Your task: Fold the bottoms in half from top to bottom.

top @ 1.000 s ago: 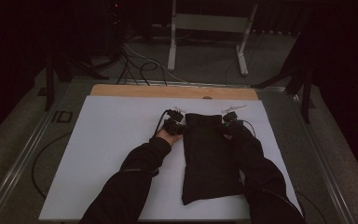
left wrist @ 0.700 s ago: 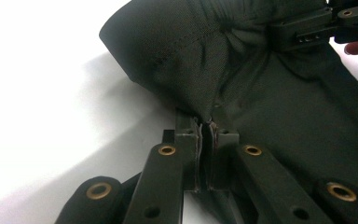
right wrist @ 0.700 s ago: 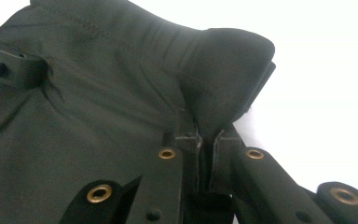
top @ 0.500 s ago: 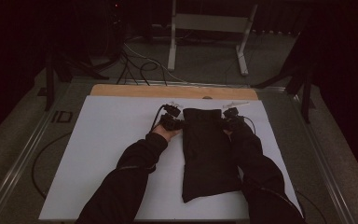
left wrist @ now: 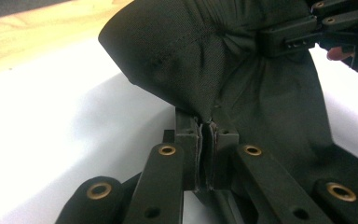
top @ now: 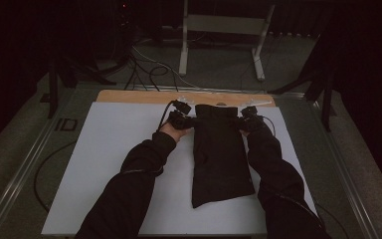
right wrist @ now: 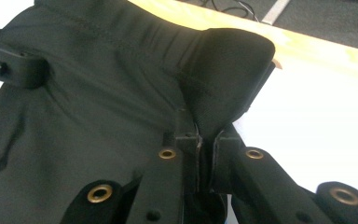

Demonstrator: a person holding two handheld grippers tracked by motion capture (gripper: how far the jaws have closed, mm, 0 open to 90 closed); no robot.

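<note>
On the white table (top: 104,164), far end: one black folded garment (top: 221,154), lengthwise, far edge raised. We have the left gripper (top: 183,119) pinching its far-left corner and the right gripper (top: 247,119) pinching the far-right. Step, as we judge it: lifting the far edge. Next calls for both hands moving level together, fabric kept taut.

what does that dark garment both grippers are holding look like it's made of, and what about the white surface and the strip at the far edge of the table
Dark garment: likely a woven fabric, matte; fine weave, a stitched seam and gathered folds show where the left gripper and right gripper pinch it.
White surface: smooth and matte, perhaps a board or sheet; hard to tell which.
Far strip: looks like light wood, with faint grain.
</note>
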